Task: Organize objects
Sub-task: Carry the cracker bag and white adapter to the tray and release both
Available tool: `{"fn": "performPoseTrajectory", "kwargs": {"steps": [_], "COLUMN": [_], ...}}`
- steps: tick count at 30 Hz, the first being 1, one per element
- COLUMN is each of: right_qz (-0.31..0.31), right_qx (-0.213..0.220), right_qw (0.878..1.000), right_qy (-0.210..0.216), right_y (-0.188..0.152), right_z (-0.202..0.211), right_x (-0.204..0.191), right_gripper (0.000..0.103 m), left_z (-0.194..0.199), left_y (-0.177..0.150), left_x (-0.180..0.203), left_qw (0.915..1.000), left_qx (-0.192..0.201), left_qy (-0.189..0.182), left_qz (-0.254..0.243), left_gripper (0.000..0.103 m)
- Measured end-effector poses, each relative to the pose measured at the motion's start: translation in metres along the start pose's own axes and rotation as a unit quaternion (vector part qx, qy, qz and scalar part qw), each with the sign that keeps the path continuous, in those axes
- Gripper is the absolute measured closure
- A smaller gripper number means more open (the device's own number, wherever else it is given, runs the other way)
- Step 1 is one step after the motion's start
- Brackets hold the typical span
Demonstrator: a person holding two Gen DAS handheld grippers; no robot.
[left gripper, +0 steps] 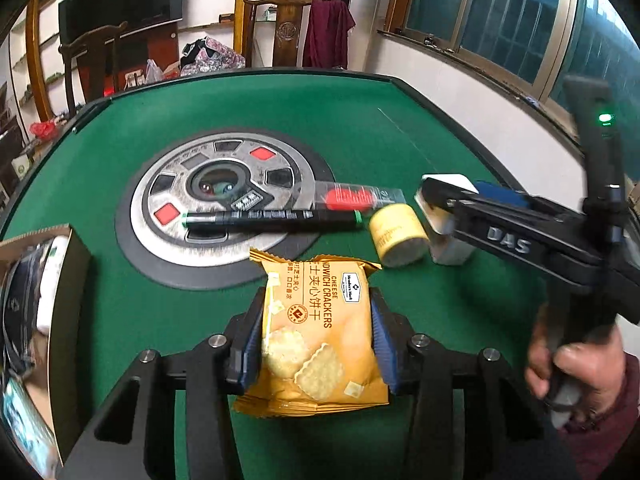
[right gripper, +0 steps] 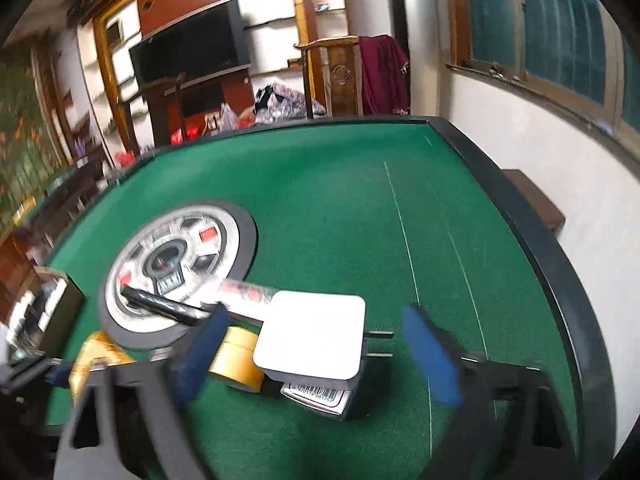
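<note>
Left hand-held gripper [left gripper: 318, 344] clamps cracker packet [left gripper: 316, 340] above green table [left gripper: 360, 128]; marker [left gripper: 272, 218] beyond.

left claw [left gripper: 316, 344] clamped, right claw [right gripper: 320, 356] spread

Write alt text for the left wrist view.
The left claw grips a yellow cheese cracker packet above the green table. Beyond lie a black marker and yellow tape roll, where the right claw straddles a white charger.
</note>
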State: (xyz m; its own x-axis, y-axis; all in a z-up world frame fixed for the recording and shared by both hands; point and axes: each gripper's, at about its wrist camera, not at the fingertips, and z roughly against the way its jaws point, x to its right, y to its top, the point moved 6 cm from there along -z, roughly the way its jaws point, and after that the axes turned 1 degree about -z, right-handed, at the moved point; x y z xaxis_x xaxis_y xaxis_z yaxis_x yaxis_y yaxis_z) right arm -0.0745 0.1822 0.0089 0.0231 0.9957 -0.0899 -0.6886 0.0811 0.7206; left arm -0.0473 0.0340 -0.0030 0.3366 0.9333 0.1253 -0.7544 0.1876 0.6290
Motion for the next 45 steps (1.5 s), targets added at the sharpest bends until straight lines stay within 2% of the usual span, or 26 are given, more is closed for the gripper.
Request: {"fn": "performPoseTrajectory", "kwargs": {"steps": [8,13,18,22,26,30,34,40,45], "right_qz": [-0.084,-0.125,-0.139,-0.131,-0.122,-0.095,-0.052,0.022,0.086], "right_qx": [0.007,0.003,-0.007,-0.006,-0.008,-0.010,-0.021,-0.059,-0.090], "right_qw": [0.995,0.987,0.983,0.984,0.986,0.985,0.980,0.963,0.951], "right_qy": [0.058,0.098,0.116,0.120,0.113,0.145,0.189,0.261,0.282], "right_y": [0.007,0.007,0.005,0.006,0.008,0.003,-0.002,-0.023,-0.051], "right_z": [0.010,0.009,0.003,0.002,0.006,0.027,0.044,0.056,0.052], "right_x": [0.023,0.031,0.029,0.021,0.006,-0.036,-0.097,-0.205,-0.279], "right_gripper": [0.031,0.030,0.030,0.030,0.030,0.030,0.030,0.030,0.030], "left_z": [0.035,0.072,0.120,0.160,0.187,0.197,0.195,0.176,0.154], "left_y": [-0.014,-0.022,-0.038,-0.065,-0.094,-0.122,-0.146,-0.160,-0.165], "left_x": [-0.003,-0.025,-0.070,-0.125,-0.183,-0.227,-0.254,-0.259,-0.256], "left_qw": [0.9997,0.9984,0.9947,0.9883,0.9796,0.9712,0.9665,0.9706,0.9738], "left_qx": [0.023,0.046,0.075,0.091,0.091,0.083,0.072,0.050,0.022], "left_qy": [-0.009,-0.010,0.014,0.055,0.099,0.135,0.141,0.127,0.136], "left_qz": [0.009,0.031,0.070,0.109,0.149,0.178,0.202,0.198,0.181], "left_gripper": [0.057,0.057,0.057,0.057,0.057,0.057,0.057,0.057,0.057]}}
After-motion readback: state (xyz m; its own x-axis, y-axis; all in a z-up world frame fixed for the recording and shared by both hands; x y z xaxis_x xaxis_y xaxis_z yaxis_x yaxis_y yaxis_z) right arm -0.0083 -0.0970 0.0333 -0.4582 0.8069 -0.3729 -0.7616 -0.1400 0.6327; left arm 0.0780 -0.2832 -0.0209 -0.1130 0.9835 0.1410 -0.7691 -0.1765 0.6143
